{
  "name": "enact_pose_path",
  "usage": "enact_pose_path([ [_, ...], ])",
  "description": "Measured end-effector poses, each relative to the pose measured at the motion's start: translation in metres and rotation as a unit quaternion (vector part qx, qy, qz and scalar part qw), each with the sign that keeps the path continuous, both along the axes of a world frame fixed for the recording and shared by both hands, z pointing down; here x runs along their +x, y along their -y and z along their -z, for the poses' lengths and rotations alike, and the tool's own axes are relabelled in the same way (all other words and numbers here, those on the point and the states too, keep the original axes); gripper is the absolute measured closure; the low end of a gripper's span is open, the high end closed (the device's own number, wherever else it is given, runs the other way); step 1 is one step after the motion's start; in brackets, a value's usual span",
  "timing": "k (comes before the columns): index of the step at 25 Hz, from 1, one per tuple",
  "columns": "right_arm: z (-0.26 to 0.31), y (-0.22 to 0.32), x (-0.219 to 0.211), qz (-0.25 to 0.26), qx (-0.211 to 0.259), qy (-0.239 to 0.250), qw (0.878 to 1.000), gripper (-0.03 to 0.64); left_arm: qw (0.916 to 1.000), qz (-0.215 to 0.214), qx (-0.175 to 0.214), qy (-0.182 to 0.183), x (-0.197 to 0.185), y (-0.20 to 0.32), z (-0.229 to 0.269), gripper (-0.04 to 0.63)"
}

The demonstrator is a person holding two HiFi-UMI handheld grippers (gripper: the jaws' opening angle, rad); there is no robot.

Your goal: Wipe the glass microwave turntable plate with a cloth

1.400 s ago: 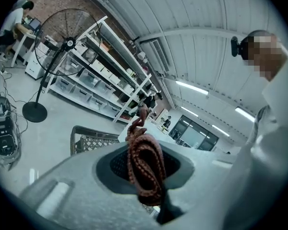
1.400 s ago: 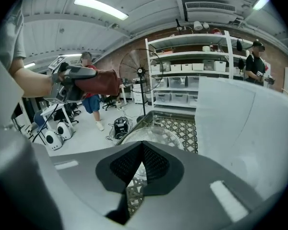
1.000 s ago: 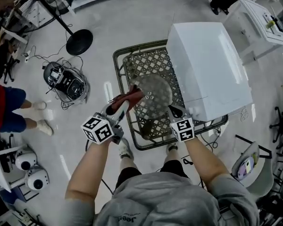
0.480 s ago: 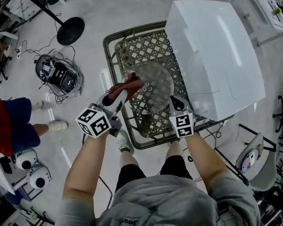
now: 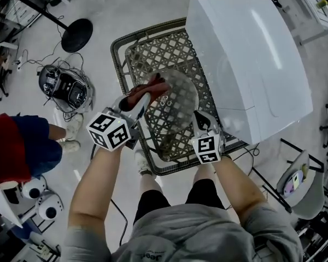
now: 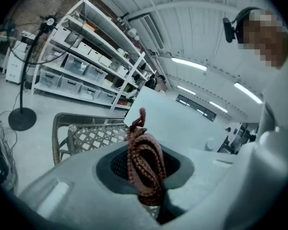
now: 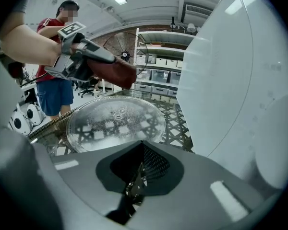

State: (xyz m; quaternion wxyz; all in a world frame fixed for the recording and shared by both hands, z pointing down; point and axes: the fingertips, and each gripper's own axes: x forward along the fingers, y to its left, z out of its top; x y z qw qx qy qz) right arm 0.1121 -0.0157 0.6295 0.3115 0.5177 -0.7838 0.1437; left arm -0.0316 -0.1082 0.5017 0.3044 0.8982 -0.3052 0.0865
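Glass turntable plate [image 5: 177, 100] is at mid-frame in the head view, its near rim pinched between the closed jaws of the right gripper [image 5: 199, 120]. At its left rim the left gripper [image 5: 141, 105] clamps a bunched reddish-brown cloth [image 5: 152, 85]. Beneath lies a wicker table [image 5: 123, 51], with a white microwave [image 5: 251, 53] at upper right.

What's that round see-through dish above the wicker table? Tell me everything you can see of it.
It is a round plate of clear glass, speckled as if wet, with small raised bumps near its centre. It lies roughly level over the wicker table, whose lattice shows through it. The right hand-held gripper is shut on its near rim. A reddish-brown cloth, pinched in the left hand-held gripper, meets its far left edge.
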Motion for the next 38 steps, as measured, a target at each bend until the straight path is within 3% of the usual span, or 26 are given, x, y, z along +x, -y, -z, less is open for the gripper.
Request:
enact_pose_path([
  [3, 0.000, -0.001, 0.001, 0.001, 0.003, -0.005, 1.000, 0.611, 0.9949, -0.059, 0.055, 0.061, 0.042, 0.014, 0.002, 0.525],
  [5, 0.000, -0.001, 0.002, 0.000, 0.005, -0.007, 1.000, 0.611, 0.9816, -0.108, 0.105, 0.117, 0.073, 0.021, -0.003, 0.525],
  [7, 0.001, 0.000, 0.001, 0.001, 0.012, -0.012, 1.000, 0.611, 0.9586, -0.157, 0.154, 0.181, 0.098, 0.026, -0.018, 0.525],
  [9, 0.003, 0.000, 0.002, 0.002, 0.016, -0.020, 1.000, 0.611, 0.9302, -0.199, 0.190, 0.243, 0.114, 0.028, -0.040, 0.525],
  [12, 0.003, -0.002, 0.002, 0.001, 0.015, -0.023, 1.000, 0.611, 0.8938, -0.232, 0.216, 0.317, 0.120, 0.034, -0.076, 0.525],
  [14, 0.004, -0.001, 0.002, 0.000, 0.016, -0.023, 1.000, 0.612, 0.8783, -0.234, 0.221, 0.353, 0.115, 0.041, -0.093, 0.526],
  [16, 0.005, -0.001, 0.001, -0.002, 0.016, -0.022, 1.000, 0.612, 0.8695, -0.232, 0.220, 0.377, 0.107, 0.049, -0.102, 0.528],
  [23, 0.004, 0.000, 0.003, -0.002, 0.014, -0.025, 1.000, 0.612, 0.8559, -0.223, 0.201, 0.421, 0.065, 0.059, -0.109, 0.531],
  [29, 0.002, -0.002, 0.002, -0.001, 0.015, -0.023, 1.000, 0.612, 0.8568, -0.204, 0.170, 0.442, 0.003, 0.051, -0.108, 0.531],
  [32, 0.000, -0.002, 0.003, -0.001, 0.013, -0.023, 1.000, 0.612, 0.8619, -0.193, 0.159, 0.441, -0.023, 0.045, -0.106, 0.531],
  [38, 0.002, -0.004, 0.005, -0.005, 0.017, -0.021, 1.000, 0.614, 0.8713, -0.180, 0.160, 0.427, -0.034, 0.033, -0.103, 0.531],
])
